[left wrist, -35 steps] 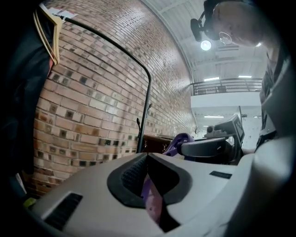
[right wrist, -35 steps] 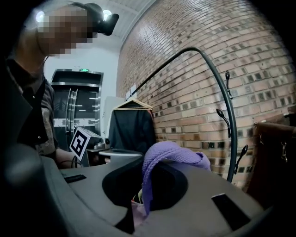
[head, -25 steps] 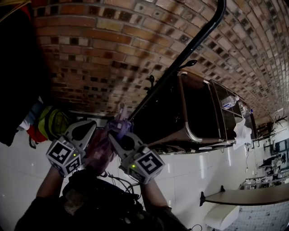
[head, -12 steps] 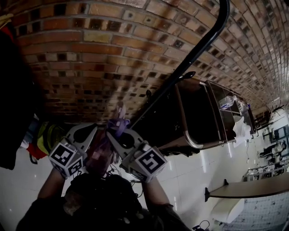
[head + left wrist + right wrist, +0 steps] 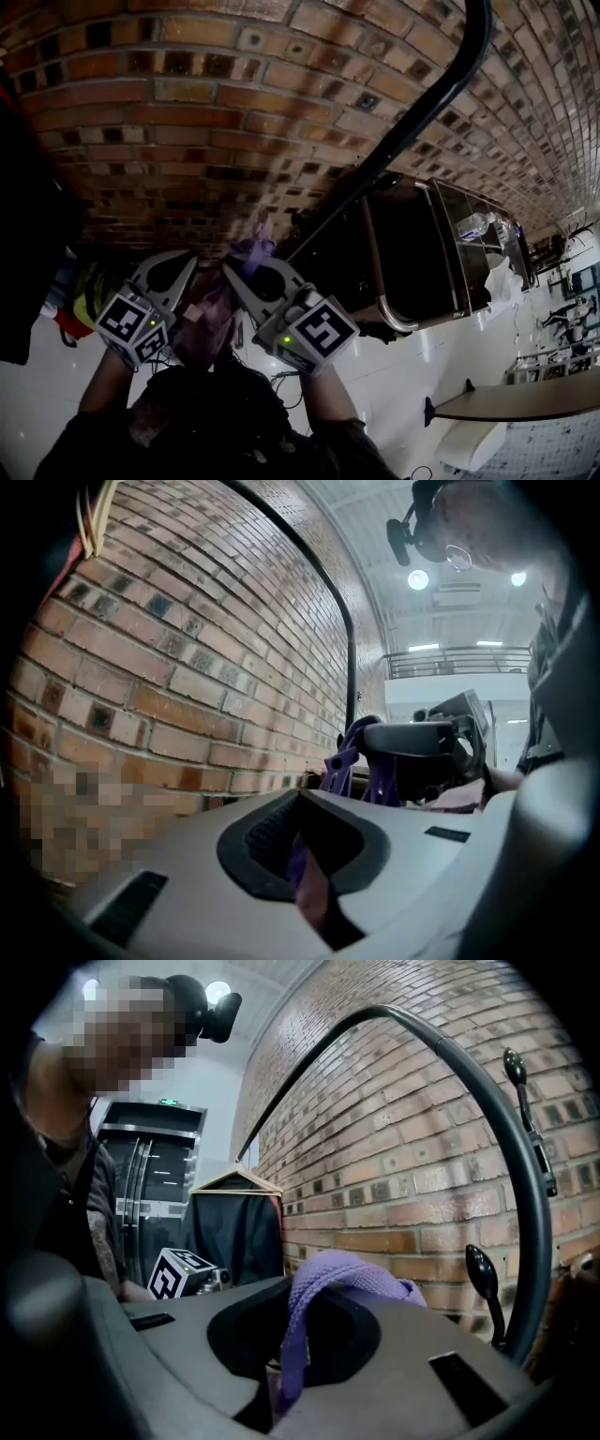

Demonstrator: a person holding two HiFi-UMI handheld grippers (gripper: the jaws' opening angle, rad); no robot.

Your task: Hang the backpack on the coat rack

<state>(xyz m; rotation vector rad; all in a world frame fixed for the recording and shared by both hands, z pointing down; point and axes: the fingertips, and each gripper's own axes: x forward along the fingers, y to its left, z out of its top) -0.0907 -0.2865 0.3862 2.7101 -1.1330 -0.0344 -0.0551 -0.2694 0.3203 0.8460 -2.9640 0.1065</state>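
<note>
A pink and purple backpack (image 5: 211, 319) hangs between my two grippers in the head view. My left gripper (image 5: 192, 262) is shut on its purple and pink fabric (image 5: 305, 883). My right gripper (image 5: 236, 272) is shut on the purple webbing loop (image 5: 337, 1274), which arches over its jaws. The coat rack's black curved pole (image 5: 422, 103) runs up along the brick wall, just right of the strap (image 5: 253, 251). In the right gripper view the pole (image 5: 511, 1129) bends overhead and a black hook knob (image 5: 483, 1274) stands right of the loop.
A dark coat on a wooden hanger (image 5: 234, 1213) hangs at the left by the wall. A dark metal-framed cabinet (image 5: 412, 244) stands right of the rack. A yellow-green item (image 5: 94, 286) lies low at the left. A table (image 5: 525, 403) is at the lower right.
Both grippers have carried the backpack closer to the brick wall and the rack, and slightly higher. The pole and cabinet now look larger. The grips are unchanged.
</note>
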